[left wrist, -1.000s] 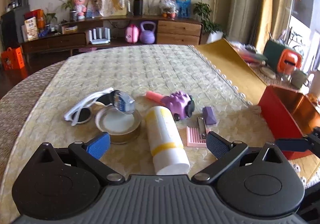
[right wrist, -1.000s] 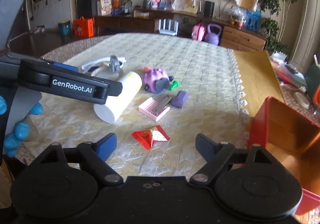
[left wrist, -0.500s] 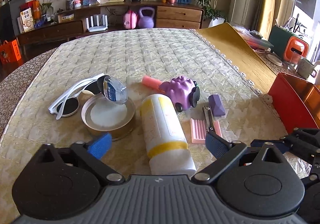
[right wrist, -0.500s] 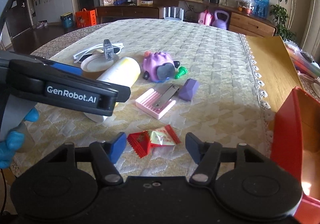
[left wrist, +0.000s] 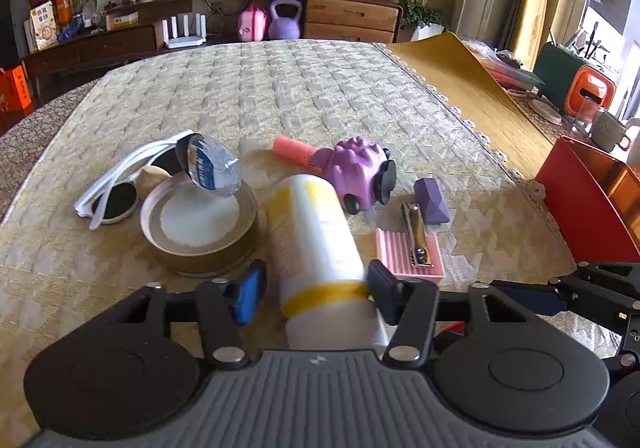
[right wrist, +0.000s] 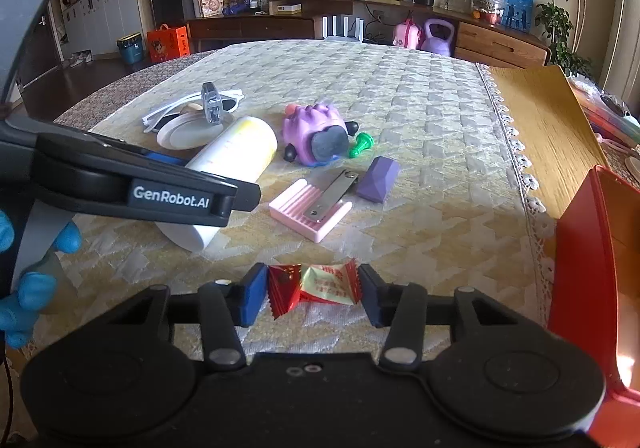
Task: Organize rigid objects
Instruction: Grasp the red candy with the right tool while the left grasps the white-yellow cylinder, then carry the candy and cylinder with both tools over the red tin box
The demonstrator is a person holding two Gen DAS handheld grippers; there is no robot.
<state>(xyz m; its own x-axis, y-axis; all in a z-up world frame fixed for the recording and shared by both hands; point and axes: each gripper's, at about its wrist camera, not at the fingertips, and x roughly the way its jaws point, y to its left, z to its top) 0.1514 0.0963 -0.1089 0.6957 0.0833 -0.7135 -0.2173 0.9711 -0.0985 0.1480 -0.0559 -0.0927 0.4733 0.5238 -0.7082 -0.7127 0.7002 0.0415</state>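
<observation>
Flat on the quilted bench (left wrist: 320,88), the white-and-yellow bottle (left wrist: 316,244) lies on its side, long axis running away from the left claw (left wrist: 312,290), base nearest it. That claw tilts downward; its jaws have just been closing, the right pad touching the bottle, the left just clear. Smaller, the red candy wrapper (right wrist: 314,286) lies crosswise between the right claw's (right wrist: 314,294) closing jaws, both pads at its ends.
</observation>
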